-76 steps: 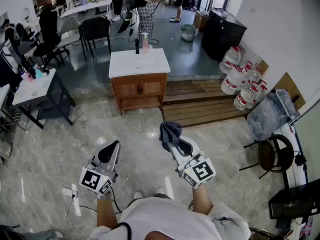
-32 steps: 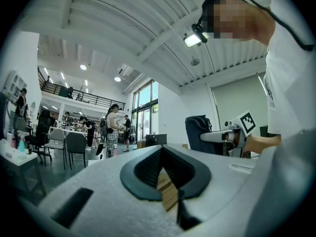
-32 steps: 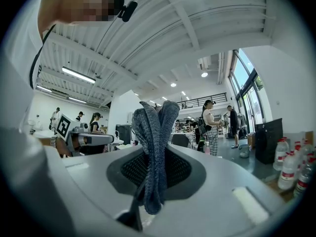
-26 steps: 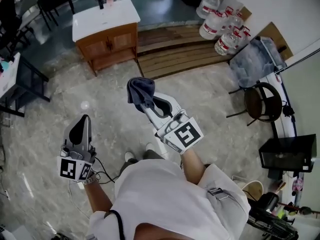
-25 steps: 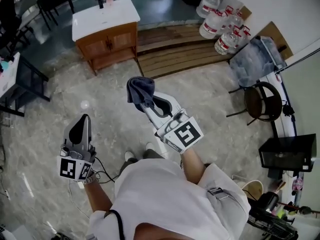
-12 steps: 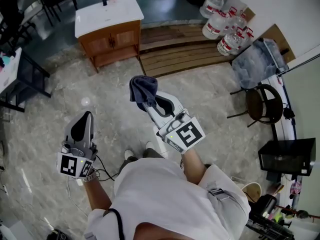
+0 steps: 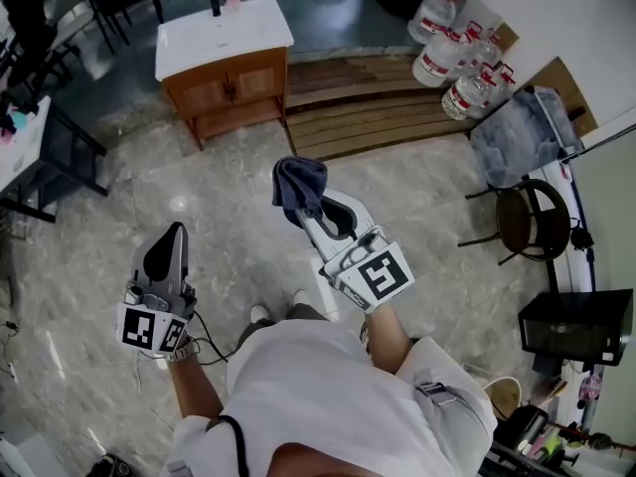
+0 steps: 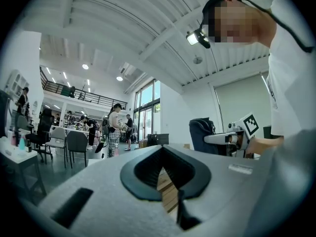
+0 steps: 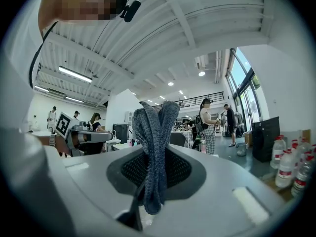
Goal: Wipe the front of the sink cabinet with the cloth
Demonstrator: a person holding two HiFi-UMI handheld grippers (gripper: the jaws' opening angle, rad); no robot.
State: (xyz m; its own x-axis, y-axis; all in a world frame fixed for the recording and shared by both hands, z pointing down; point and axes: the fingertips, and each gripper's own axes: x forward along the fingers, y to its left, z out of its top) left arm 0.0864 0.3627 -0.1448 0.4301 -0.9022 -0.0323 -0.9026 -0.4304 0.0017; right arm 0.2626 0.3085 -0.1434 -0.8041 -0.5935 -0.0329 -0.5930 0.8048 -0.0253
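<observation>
At 11 o'clock from the person, well apart: the sink cabinet (image 7: 253,80), with a brown wooden front, two doors and a white top. Nothing touches it.
Cloth: the dark blue-grey cloth (image 7: 299,187) is at 12 o'clock from the person, raised over the marble floor (image 7: 89,266) and far from the cabinet front.
Right gripper: the right gripper (image 7: 310,211) pinches the cloth as a folded bunch. Its jaws close on the middle of the bunch. One end stands up beyond the tips and the other end hangs down behind them.
Left gripper: the left gripper (image 7: 165,254) is at 9 o'clock, low beside the person. Its jaws are pressed together with nothing between them.
How the cloth handles: I judge it light, soft and limp, with a knitted look. It seems neither slippery nor fragile, and it should flatten easily against the wood.
Where to hold: the present grip on the bunch seems good to me. The free end beyond the tips should meet the doors, not the hard plastic.
Step in hand: this looks like the approach. I think the wiping is not yet begun.
Risk: a limp cloth can slide out of the grip under a strong rub.
</observation>
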